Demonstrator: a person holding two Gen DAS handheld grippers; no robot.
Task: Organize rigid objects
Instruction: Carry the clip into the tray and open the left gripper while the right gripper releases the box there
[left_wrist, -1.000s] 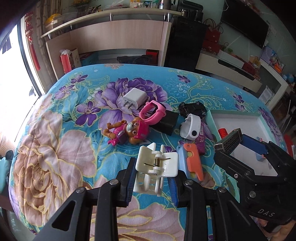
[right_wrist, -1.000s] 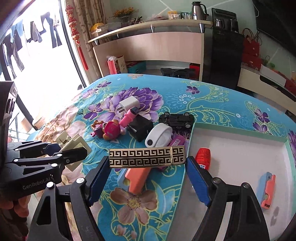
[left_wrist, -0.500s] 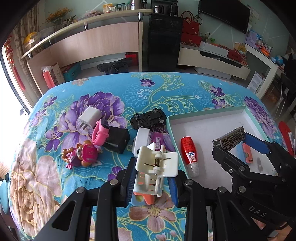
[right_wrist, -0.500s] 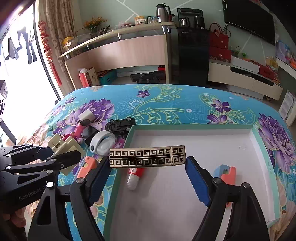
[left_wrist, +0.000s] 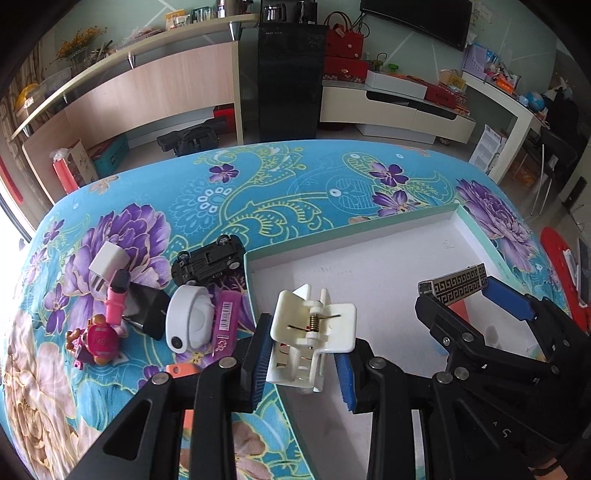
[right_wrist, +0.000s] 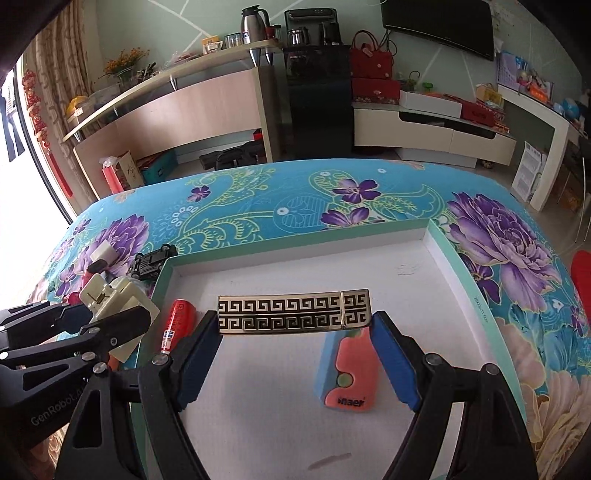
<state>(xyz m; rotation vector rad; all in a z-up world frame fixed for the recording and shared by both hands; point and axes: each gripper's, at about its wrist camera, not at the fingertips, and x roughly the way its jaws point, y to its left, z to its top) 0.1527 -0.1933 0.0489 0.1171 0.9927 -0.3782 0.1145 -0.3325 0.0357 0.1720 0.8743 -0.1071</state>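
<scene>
Both grippers angle downward over the white tray (right_wrist: 436, 254): the left gripper (left_wrist: 303, 363) clamps a cream spring clip (left_wrist: 312, 339) above the tray's left wall, while the right gripper (right_wrist: 295, 349), jaws wide, grips a gold key-pattern bar (right_wrist: 293, 312) by its ends above the tray's middle, over a pink-and-blue case (right_wrist: 347, 373)

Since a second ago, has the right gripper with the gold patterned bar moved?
Yes. The right gripper, shut on the gold patterned bar, was over the cloth beside the white tray; it now hangs over the tray floor, between the red tube and the orange-and-blue cutter.
</scene>
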